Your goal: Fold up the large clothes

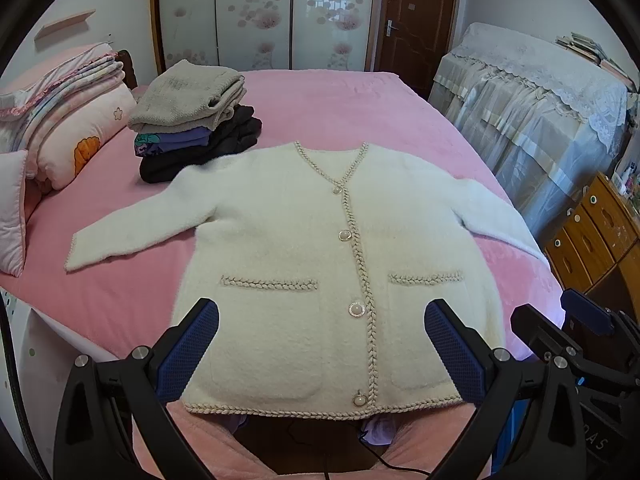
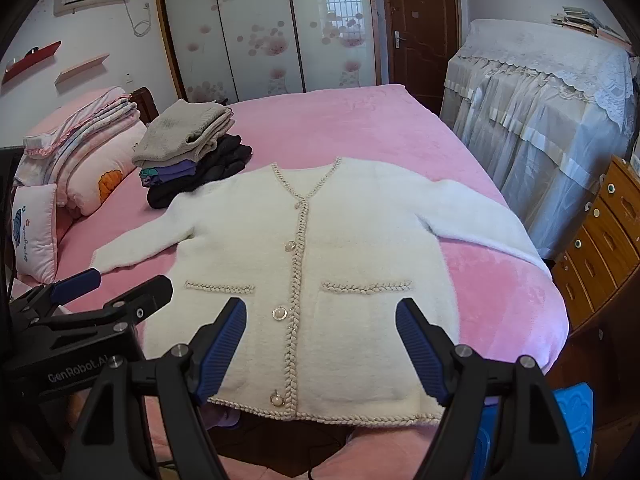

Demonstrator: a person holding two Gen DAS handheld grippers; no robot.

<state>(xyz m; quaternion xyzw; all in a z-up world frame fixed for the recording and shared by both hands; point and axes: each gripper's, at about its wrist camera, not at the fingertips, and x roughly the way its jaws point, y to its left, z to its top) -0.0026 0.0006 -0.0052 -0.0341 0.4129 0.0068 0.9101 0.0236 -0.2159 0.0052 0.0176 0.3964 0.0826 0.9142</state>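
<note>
- Both claws are wide open and holding nothing: left gripper (image 1: pixel 320 344) and right gripper (image 2: pixel 320 344) hover side by side over the near edge of the bed (image 1: pixel 360 104), angled down at the hem.
- Cream cardigan (image 1: pixel 320 240) lies flat, face up, buttoned, on the pink bedspread. Its hem is right at the near edge, its collar points toward the middle of the bed, and 1 sleeve runs toward the left edge while the other hangs off the right edge.
- Looks like folding hasn't started yet, no crease anywhere.
- My guess on handling: fuzzy thick knit, so soft, floppy and a bit heavy. It'll sag and stretch if lifted by 1 point. Not slippery, the pads should bite fine.
- I'd grab the braided trim at the 2 hem corners, or a cuff plus shoulder seam, and stay off those 4 pearl buttons.
- Stack of folded clothes (image 1: pixel 196 120) sits near the far left corner, just touching the left shoulder, likely where this ends up.
</note>
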